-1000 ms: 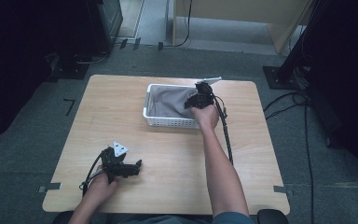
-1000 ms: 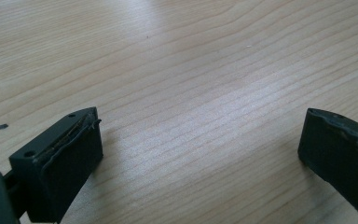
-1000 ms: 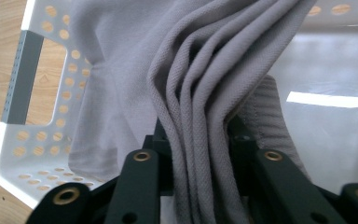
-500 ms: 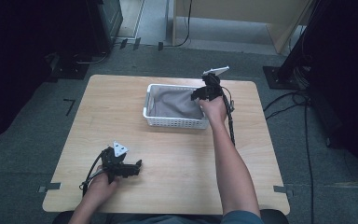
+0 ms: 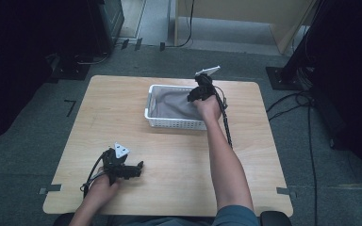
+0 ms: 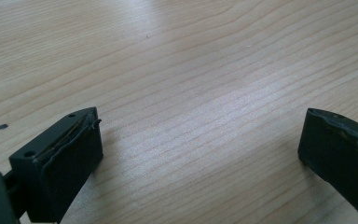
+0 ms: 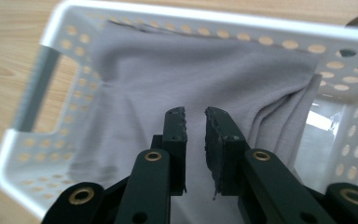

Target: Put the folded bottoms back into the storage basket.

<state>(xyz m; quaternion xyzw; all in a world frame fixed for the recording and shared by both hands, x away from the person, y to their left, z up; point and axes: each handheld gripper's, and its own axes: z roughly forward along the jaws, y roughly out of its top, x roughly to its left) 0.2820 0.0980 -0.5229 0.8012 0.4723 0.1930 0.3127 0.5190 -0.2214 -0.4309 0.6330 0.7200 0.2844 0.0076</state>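
The right gripper point(image 5: 195, 92) hangs over the right end of the white basket point(image 5: 169, 123), nose pointing down into it. Directly below and ahead of its tips lies the grey cloth point(image 7: 191, 88), spread across the basket floor and bunched into folds off to the jaws' right, against the perforated wall. From the right gripper's own view the jaws stand nearly together, a thin gap between the pads, nothing caught in them; the cloth sits beneath the tips, and I can't tell whether they touch it.

The left gripper point(image 5: 134, 168) rests low on the wooden table point(image 5: 122, 108), well apart from the basket, which sits far ahead of it and off to its right. Its jaws are spread wide with only bare wood grain between them
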